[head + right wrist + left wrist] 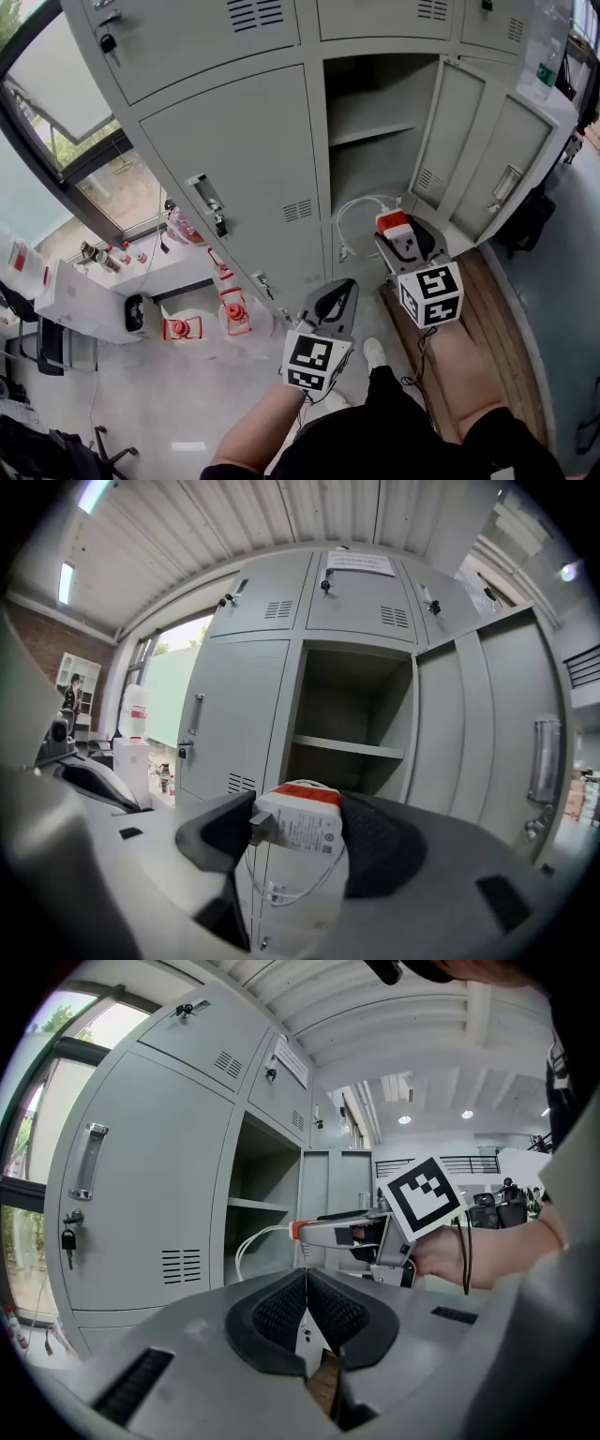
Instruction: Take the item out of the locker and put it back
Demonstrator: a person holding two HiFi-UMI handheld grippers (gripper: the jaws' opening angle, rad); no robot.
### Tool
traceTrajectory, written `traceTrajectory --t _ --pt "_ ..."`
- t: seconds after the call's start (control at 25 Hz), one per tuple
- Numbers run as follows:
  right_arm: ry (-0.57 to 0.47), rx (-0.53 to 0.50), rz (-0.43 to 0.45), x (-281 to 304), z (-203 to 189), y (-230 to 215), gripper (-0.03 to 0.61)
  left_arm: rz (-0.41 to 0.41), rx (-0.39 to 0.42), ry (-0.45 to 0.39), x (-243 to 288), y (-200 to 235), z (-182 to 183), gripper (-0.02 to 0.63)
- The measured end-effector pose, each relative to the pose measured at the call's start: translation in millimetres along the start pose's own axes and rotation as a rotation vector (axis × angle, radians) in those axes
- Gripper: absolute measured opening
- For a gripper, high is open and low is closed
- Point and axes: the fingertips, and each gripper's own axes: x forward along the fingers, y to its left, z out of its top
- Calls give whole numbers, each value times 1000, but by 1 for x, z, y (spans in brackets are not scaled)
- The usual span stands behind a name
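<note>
At locker compartment [375,173], door open: charger held outside.
Right gripper [401,239] pinches the white, orange-capped charger [302,829] just before the opening; its cable [352,214] loops loose. Left gripper [307,1312] pressed together, empty. For the return, probably: go in squarely below the shelf [370,133], trailing cable in first.
</note>
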Motion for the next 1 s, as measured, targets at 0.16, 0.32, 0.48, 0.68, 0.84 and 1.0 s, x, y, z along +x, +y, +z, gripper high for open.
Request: traceTrajectory --t 0.16,0.32,0.48,0.68,0.84,1.0 --pt "-3 2 3 22 4 -13 336 11 -1 8 14 10 -1 15" --pt "-5 4 13 51 8 -30 336 30 2 10 35 23 3 15" --pt "-1 -5 42 82 11 -43 336 50 -1 5 60 36 11 15" --pt "7 9 70 121 8 -59 336 67 6 3 91 49 19 15" --pt "21 21 94 150 3 -69 336 81 7 7 111 58 20 15" --pt "36 21 106 178 -3 -78 336 92 1 17 131 67 16 15"
